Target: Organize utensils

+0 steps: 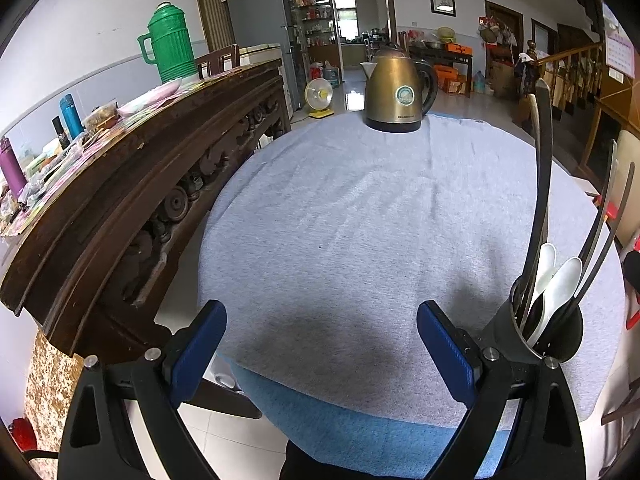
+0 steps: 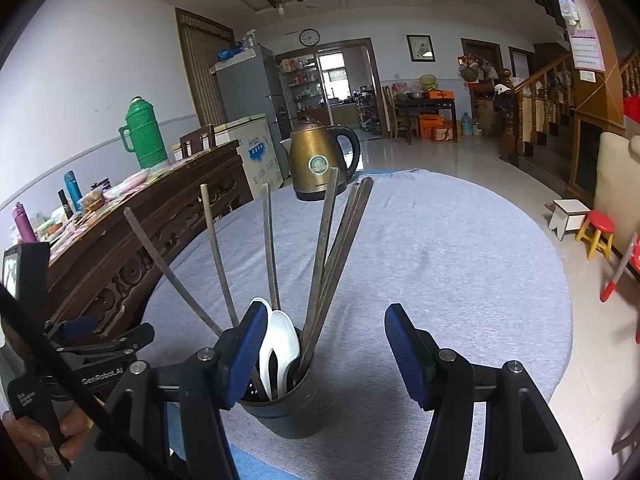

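A dark round utensil holder (image 2: 288,408) stands on the table near its front edge, holding white spoons (image 2: 280,344) and several long brown chopsticks (image 2: 324,248) that fan upward. My right gripper (image 2: 325,320) is open just above it; its left pad (image 2: 250,356) is beside the holder's rim, and the right pad is well clear. In the left wrist view the holder (image 1: 516,332) sits just right of my left gripper (image 1: 320,320), which is open over bare cloth with nothing between its fingers.
A grey-blue cloth (image 1: 340,220) covers the round table. A brass kettle (image 1: 396,92) stands at its far edge. A carved wooden sideboard (image 1: 132,184) with a green thermos (image 1: 170,44) runs along the left. A red stool (image 2: 598,232) stands on the floor to the right.
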The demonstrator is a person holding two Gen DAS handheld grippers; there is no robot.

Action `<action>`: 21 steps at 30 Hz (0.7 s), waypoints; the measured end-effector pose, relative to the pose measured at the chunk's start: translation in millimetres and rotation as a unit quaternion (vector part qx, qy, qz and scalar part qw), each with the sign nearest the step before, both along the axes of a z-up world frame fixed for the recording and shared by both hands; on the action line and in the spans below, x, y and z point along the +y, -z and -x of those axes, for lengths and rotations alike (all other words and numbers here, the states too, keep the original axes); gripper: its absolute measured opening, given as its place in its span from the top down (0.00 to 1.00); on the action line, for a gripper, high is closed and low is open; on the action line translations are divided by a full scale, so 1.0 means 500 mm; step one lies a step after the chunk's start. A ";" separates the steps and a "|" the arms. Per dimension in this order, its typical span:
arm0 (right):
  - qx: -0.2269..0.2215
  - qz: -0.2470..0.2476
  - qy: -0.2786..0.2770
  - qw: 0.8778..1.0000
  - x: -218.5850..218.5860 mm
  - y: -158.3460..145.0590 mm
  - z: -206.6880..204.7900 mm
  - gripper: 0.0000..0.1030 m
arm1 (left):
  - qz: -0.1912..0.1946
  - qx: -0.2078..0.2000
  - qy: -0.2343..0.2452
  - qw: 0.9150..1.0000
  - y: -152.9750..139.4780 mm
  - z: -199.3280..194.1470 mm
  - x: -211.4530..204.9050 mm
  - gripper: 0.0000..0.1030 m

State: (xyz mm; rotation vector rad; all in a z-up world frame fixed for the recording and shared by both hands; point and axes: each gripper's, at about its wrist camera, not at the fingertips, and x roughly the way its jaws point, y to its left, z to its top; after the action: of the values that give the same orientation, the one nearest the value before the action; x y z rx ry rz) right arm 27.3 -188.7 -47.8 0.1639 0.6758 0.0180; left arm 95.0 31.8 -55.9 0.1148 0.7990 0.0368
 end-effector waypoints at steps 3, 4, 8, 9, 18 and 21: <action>0.001 -0.005 -0.007 1.000 0.003 0.005 0.001 0.37 | -0.003 0.001 0.001 1.000 0.002 -0.001 -0.004 0.07; 0.002 -0.005 -0.009 1.000 0.005 0.006 0.001 0.37 | -0.004 0.001 0.001 1.000 0.001 0.000 -0.005 0.07; -0.001 -0.004 -0.019 1.000 0.013 0.008 0.005 0.37 | -0.007 0.000 0.002 1.000 0.000 0.004 -0.011 0.07; -0.002 -0.004 -0.019 1.000 0.014 0.008 0.006 0.37 | -0.008 0.000 0.003 1.000 0.000 0.005 -0.012 0.07; -0.004 -0.008 -0.010 1.000 -0.002 0.005 0.010 0.36 | -0.011 -0.003 0.006 1.000 -0.005 0.009 -0.021 0.07; -0.004 -0.005 -0.003 1.000 -0.010 0.008 0.007 0.34 | -0.011 -0.002 0.006 1.000 -0.004 0.010 -0.022 0.07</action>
State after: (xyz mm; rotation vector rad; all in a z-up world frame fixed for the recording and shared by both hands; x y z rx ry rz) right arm 23.7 -193.7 -51.7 0.1716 0.6691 0.0283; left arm 90.2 20.7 -53.8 0.1410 0.7942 0.0342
